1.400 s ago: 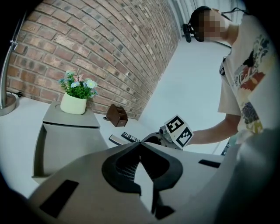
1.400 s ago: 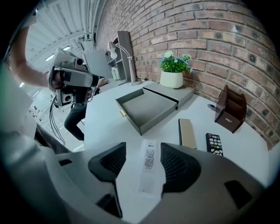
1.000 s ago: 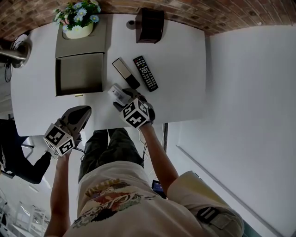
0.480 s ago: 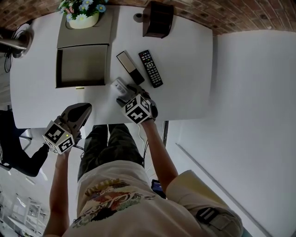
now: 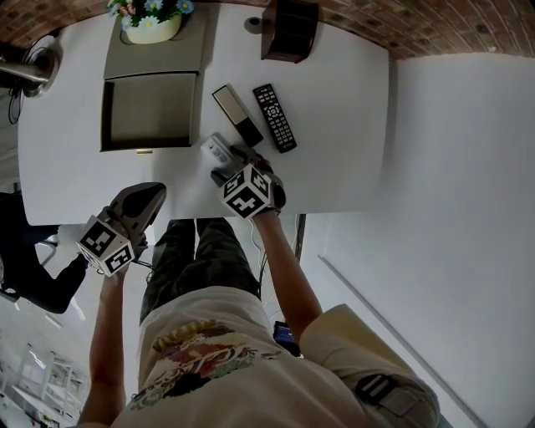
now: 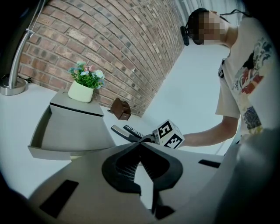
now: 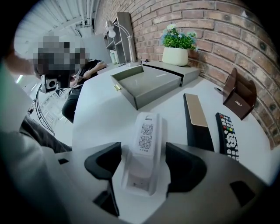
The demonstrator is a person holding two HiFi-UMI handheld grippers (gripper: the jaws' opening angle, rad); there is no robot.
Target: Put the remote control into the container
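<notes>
White remote control point(image 7: 145, 131) lies on the worktop point(image 5: 334, 100) squarely between the jaws of the right gripper point(image 7: 142, 153), which have just been opening and now stand wide apart, with a sliver of bare surface showing between each pad and the casing. The gripper points steeply down over the remote's near end, and the far end reaches out past the jaw tips.

The remote rests flat with its printed label and battery hatch upward. Its long axis runs near to far along the line the gripper points, and the far end aims toward the near right corner of the grey container point(image 5: 150, 109). The container is an open, empty tray at the far left of the worktop, a short way off from the remote and not touching it.

To the right of the white remote lie a slim gold-and-black remote point(image 5: 237, 115) and, beyond that, a black button remote point(image 5: 274, 117), side by side and roughly parallel. A brown holder point(image 5: 288, 29) stands by the brick wall at the far edge, and a potted plant point(image 5: 150, 23) sits behind the container.

The left gripper point(image 6: 140, 146) is held at the near left edge of the worktop, jaws closed together on nothing, well apart from the remotes.
</notes>
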